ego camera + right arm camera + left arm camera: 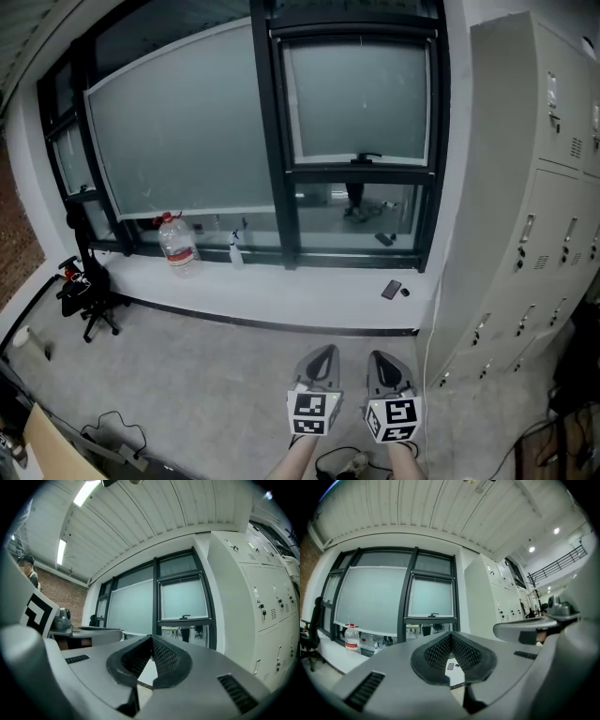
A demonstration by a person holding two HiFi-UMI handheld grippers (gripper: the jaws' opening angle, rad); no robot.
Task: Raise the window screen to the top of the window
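Nearest to us, the left hand-held gripper point(322, 360) and the right hand-held gripper point(382, 366) sit side by side low in the head view, both aimed level at the window point(270, 141). Each gripper view shows its jaws fully together with nothing between the pads. We record both as closed and empty.

Beyond them lies grey floor point(216, 375), which keeps the grippers well apart from the window. Next comes the white sill point(309, 302), which carries a water bottle point(176, 246), a small spray bottle point(234, 251) and, further right, a dark phone-like item point(391, 290). A bank of lockers point(525, 216) stands at the right.

Farthest off, the window screen point(356, 94) is the frosted panel in the right-hand pane. It hangs from the top of the frame down to a bottom rail with a small handle point(370, 157), and clear glass shows beneath. A wider frosted panel point(178, 131) covers the left pane. We judge the one with the handle to be the task's screen.

Assessment: the task has not begun. The screen is lowered and untouched. What is left is the approach to the sill, a grip on the handle, and the whole lift to the top.
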